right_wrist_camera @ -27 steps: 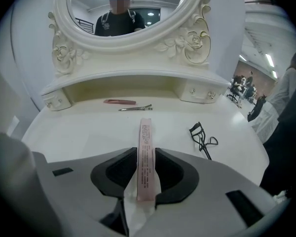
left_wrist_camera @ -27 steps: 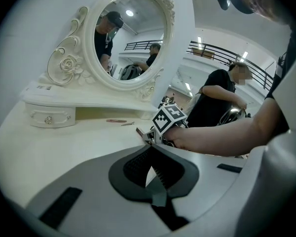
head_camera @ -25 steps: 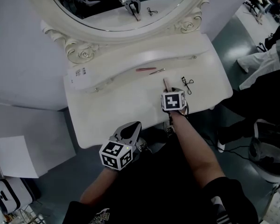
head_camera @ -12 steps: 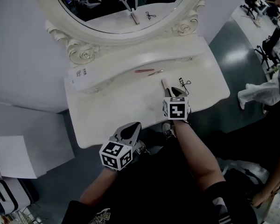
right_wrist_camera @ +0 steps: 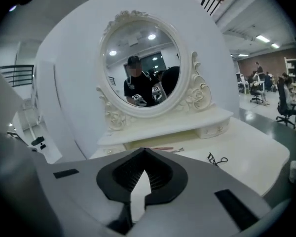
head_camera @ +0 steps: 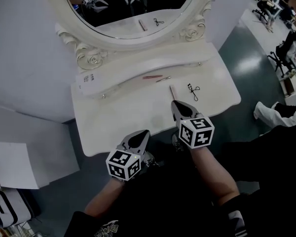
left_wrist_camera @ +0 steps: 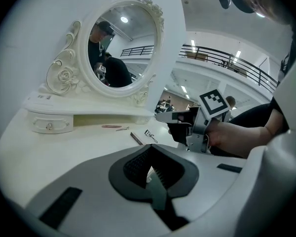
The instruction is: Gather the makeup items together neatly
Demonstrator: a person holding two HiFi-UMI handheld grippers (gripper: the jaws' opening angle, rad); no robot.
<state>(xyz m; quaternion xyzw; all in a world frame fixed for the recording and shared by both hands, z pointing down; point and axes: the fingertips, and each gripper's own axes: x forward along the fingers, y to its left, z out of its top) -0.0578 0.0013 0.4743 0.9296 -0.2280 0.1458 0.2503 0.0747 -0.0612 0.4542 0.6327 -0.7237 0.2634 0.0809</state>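
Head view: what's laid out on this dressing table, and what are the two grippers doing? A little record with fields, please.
surface: white dressing table with oval mirror
items: eyelash curler, pink stick, silver clip, red stick
left gripper: shut, empty, near the front edge
right gripper: shut, empty, just short of the pink stick
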